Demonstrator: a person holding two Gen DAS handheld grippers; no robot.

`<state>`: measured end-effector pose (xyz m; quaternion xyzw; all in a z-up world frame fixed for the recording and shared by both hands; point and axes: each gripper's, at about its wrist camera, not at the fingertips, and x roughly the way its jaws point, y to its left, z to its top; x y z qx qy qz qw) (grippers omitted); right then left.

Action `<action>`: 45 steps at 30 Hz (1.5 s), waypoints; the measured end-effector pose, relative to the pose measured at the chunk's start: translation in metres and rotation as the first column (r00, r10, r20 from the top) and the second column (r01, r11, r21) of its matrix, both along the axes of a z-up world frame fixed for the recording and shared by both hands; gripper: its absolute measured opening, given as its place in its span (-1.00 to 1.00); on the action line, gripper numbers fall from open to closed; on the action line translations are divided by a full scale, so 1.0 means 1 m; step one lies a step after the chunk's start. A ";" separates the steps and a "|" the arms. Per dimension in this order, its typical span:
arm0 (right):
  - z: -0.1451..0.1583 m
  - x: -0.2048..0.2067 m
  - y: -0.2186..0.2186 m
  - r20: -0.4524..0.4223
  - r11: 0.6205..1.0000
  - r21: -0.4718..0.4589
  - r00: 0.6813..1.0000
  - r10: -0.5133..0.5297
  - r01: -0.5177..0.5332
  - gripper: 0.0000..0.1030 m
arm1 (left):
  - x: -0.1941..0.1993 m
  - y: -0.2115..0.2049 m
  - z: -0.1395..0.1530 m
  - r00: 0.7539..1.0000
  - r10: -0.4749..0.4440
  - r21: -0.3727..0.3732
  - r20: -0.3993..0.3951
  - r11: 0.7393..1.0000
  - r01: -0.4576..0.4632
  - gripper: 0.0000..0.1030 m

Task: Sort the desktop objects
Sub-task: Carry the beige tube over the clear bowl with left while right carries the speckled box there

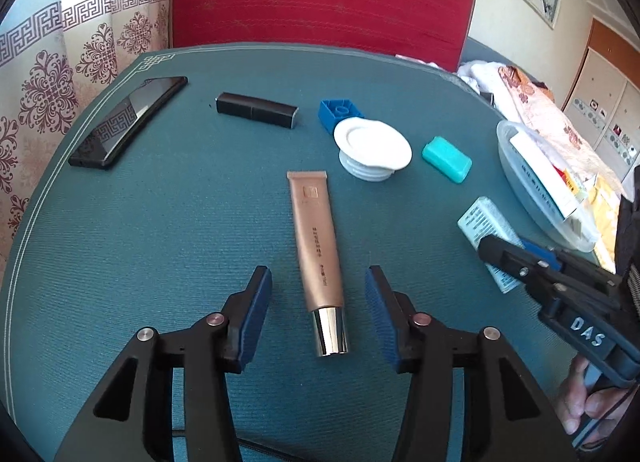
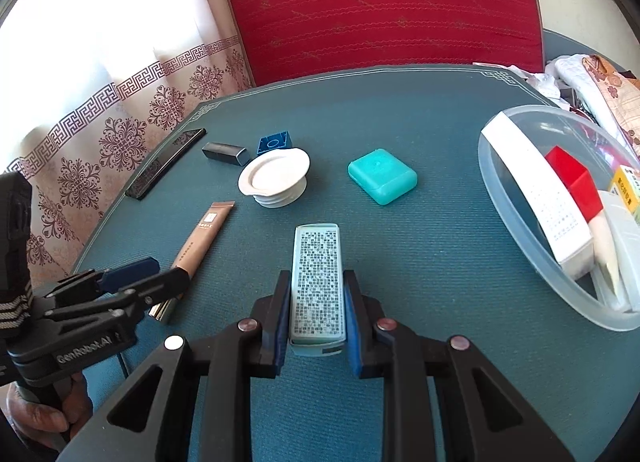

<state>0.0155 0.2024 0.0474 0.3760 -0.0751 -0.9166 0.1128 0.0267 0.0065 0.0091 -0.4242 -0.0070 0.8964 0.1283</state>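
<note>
Your left tongs (image 1: 318,312) stand partly open low in the left wrist view, with the bronze cream tube (image 1: 318,246) lying on the green tabletop (image 1: 160,222) between the blue pads; the pads sit apart from the tube on both sides, so nothing is gripped. The tube's silver cap points toward the bottom of the frame and its crimped end toward the middle. Your right tongs (image 2: 316,310) are closed on a pale blue box (image 2: 318,286) covered in small print, the pads pressing its two long sides at lower centre of the right wrist view. Above the tube in the left view lie a white lid (image 1: 374,148), a blue brick (image 1: 338,112) touching its far edge, a black lipstick case (image 1: 256,109) to the left, and a dark phone (image 1: 128,120) at upper left. A teal soap case (image 1: 446,158) sits right of the lid. At the right edge of the right view, a clear plastic bowl (image 2: 504,198) holds a white box (image 2: 540,198), a red block (image 2: 574,178) and other small packets. Your hand (image 1: 592,402) shows at lower right in the left view.
</note>
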 end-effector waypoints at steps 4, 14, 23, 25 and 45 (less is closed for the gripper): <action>0.001 0.003 0.002 -0.007 1.000 -0.007 1.000 -0.001 0.001 -0.49 | -0.002 0.003 -0.003 1.000 0.011 -0.030 -0.010 0.999 -0.012 -0.52; 0.024 0.016 0.014 -0.083 1.000 -0.026 0.996 -0.017 0.015 -0.49 | 0.009 0.018 0.033 0.995 -0.038 0.036 -0.092 0.998 0.042 -0.52; 0.043 0.030 0.047 -0.139 0.995 -0.049 0.986 -0.090 0.084 -0.49 | 0.010 0.058 0.064 0.982 -0.122 0.088 -0.143 0.987 0.135 -0.52; 0.047 0.034 0.057 -0.152 0.993 -0.053 0.982 -0.111 0.104 -0.49 | 0.010 0.068 0.070 0.978 -0.144 0.090 -0.153 0.983 0.159 -0.52; 0.059 0.042 0.155 -0.187 0.946 -0.097 0.928 -0.322 0.308 -0.49 | 0.014 0.186 0.091 0.933 -0.317 0.076 -0.172 0.940 0.334 -0.52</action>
